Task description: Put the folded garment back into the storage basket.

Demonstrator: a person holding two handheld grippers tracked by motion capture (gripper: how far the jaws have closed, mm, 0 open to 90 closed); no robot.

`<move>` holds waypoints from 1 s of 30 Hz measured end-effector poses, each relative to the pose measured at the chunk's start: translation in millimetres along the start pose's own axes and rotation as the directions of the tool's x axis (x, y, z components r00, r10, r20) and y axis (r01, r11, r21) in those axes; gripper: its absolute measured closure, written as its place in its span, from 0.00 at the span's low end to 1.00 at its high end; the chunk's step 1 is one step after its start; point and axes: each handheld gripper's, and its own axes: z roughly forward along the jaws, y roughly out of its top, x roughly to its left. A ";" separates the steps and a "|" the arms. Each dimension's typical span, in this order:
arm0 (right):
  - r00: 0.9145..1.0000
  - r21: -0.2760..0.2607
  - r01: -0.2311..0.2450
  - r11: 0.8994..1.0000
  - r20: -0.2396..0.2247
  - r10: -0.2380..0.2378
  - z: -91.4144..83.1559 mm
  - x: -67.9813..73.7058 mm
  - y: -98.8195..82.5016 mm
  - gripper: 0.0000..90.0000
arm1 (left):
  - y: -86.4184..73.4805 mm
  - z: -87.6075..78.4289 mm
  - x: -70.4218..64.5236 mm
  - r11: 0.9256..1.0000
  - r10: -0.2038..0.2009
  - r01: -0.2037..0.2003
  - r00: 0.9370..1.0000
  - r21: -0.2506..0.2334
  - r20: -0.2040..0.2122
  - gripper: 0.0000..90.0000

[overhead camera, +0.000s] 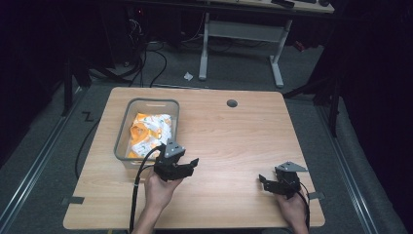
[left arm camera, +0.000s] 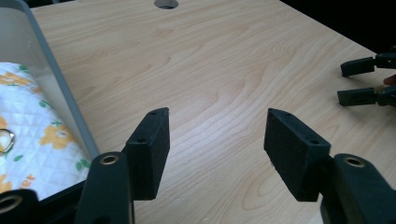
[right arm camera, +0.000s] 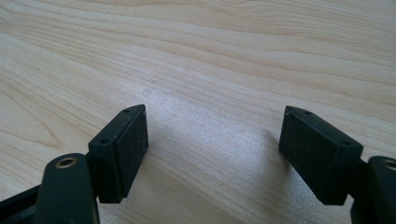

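Quilted cloth (left arm camera: 28,121) lies in the bin (left arm camera: 60,93) beside empty, parted left tongs (left arm camera: 217,140); right tongs (right arm camera: 212,140) gape over bare wood.

I found no text, label, brand, number or sign that could be read anywhere in these views; the quilted cloth (overhead camera: 148,134) in the grey bin (overhead camera: 122,127) carried only an orange and green pattern, with no lettering that I could make out
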 end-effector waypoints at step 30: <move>1.000 0.000 0.001 1.000 0.000 -0.001 0.0 0.1 0.0 0.27 | -40.1 29.3 -24.4 0.997 -0.015 0.012 1.000 0.075 0.028 0.45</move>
